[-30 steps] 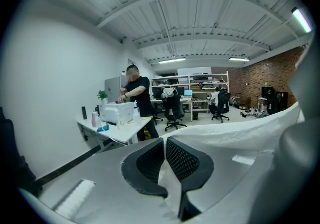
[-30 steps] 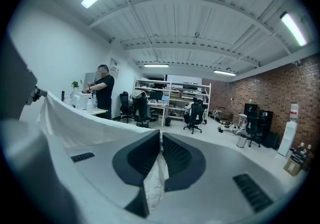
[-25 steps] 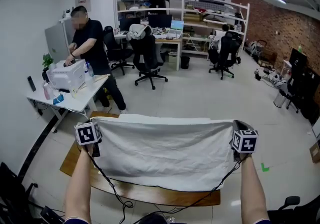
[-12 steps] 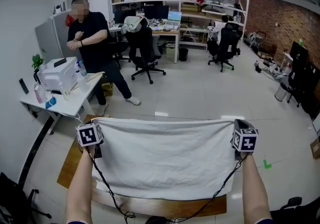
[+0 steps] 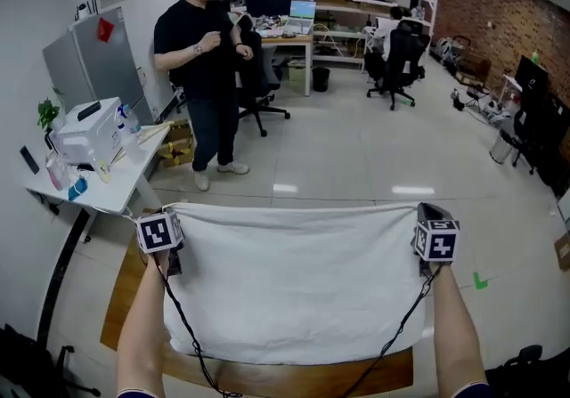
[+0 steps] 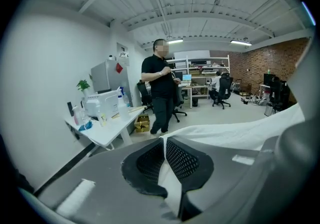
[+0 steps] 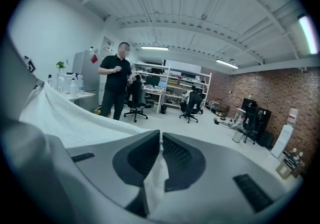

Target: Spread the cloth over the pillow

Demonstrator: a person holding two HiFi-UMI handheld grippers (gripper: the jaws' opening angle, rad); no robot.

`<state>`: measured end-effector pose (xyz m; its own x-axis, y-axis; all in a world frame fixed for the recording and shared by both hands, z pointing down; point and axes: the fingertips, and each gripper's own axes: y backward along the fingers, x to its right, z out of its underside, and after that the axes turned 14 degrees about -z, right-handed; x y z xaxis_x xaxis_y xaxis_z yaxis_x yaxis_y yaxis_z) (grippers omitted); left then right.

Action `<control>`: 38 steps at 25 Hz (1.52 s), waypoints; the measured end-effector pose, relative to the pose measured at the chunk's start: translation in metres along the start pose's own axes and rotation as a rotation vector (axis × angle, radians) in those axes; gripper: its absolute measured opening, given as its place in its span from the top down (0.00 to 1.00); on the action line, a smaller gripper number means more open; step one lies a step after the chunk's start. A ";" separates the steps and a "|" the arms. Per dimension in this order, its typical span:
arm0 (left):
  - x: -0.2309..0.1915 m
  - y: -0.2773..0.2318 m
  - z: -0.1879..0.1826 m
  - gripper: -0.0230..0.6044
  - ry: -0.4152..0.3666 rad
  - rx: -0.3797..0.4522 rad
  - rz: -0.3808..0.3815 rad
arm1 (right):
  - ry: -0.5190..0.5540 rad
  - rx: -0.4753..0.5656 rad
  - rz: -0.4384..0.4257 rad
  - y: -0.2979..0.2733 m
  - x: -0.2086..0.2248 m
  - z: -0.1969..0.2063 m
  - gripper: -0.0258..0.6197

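I hold a white cloth [image 5: 294, 280] stretched flat in the air between both grippers. My left gripper [image 5: 167, 243] is shut on the cloth's left top corner, and the fabric [image 6: 167, 180] shows pinched between its black pads. My right gripper [image 5: 426, 240] is shut on the right top corner, with the cloth [image 7: 154, 180] caught between its pads. The cloth hangs over a wooden table [image 5: 125, 298] and hides what lies beneath it. No pillow shows in any view.
A person in black [image 5: 207, 58] stands on the floor beyond the cloth. A white desk [image 5: 102, 187] with a printer and bottles stands at the left. Office chairs [image 5: 396, 58] and shelves fill the back of the room. Black cables hang from both grippers.
The cloth has stayed stretched between both grippers while the view tilted down. The person in black walked from the white desk toward the middle of the floor.
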<state>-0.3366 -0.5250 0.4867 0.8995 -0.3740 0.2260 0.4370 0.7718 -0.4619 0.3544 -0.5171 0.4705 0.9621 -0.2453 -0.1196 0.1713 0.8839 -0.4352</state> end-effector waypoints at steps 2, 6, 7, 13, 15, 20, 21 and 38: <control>0.007 -0.011 0.001 0.94 -0.016 -0.014 -0.002 | 0.002 -0.009 0.001 -0.012 0.003 0.001 0.91; 0.018 -0.034 0.007 0.94 -0.038 -0.045 -0.001 | 0.002 -0.044 0.005 -0.034 0.006 0.011 0.91; 0.019 -0.040 0.010 0.94 -0.044 -0.053 -0.002 | 0.002 -0.052 0.003 -0.040 0.005 0.014 0.91; 0.039 -0.065 0.031 0.94 -0.064 -0.095 0.029 | -0.015 -0.120 -0.008 -0.069 0.003 0.043 0.91; 0.040 -0.078 0.050 0.94 -0.080 -0.137 0.023 | -0.020 -0.145 -0.012 -0.076 0.004 0.053 0.91; 0.054 -0.091 0.070 0.94 -0.102 -0.158 0.042 | -0.037 -0.183 -0.022 -0.087 0.006 0.074 0.91; 0.052 -0.094 0.075 0.94 -0.109 -0.163 0.037 | -0.039 -0.194 -0.026 -0.089 0.005 0.078 0.91; 0.050 -0.097 0.099 0.85 -0.035 -0.200 0.054 | -0.113 -0.224 -0.021 -0.099 0.009 0.108 0.86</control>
<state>-0.3340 -0.5681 0.6275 0.9224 -0.3145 0.2243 0.3832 0.6714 -0.6343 0.3689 -0.5636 0.6092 0.9786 -0.2052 -0.0139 0.1516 0.7655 -0.6253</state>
